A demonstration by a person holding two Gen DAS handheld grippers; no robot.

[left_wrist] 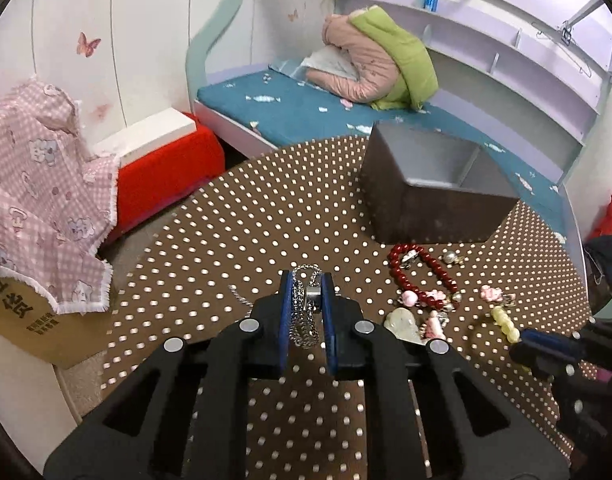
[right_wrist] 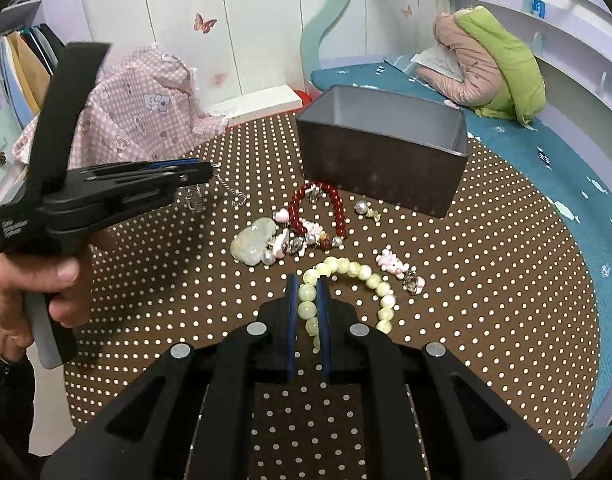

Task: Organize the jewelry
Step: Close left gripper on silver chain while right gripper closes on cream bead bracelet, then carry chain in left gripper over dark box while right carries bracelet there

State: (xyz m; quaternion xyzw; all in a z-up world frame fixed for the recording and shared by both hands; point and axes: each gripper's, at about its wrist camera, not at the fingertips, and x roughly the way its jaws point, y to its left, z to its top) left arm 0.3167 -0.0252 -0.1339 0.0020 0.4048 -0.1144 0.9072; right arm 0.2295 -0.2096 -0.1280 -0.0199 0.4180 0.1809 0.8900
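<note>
My left gripper (left_wrist: 307, 280) is shut on a silver chain (left_wrist: 303, 312), which hangs between the blue pads just above the dotted tablecloth (left_wrist: 241, 216); it also shows in the right wrist view (right_wrist: 201, 170) with chain dangling below. My right gripper (right_wrist: 308, 280) is shut on a pale green bead bracelet (right_wrist: 354, 272) lying on the cloth. A dark open box (right_wrist: 382, 160) stands at the back, also in the left wrist view (left_wrist: 434, 188). A red bead bracelet (right_wrist: 338, 204), a jade pendant (right_wrist: 253, 240), pink charms (right_wrist: 392, 262) and pearls (right_wrist: 361, 206) lie between.
The round table's edge curves on the left. A bed with blue cover (left_wrist: 289, 108) and a pink and green jacket (left_wrist: 378, 60) is behind. A pink checked cloth (left_wrist: 37, 200) covers a cardboard box at left.
</note>
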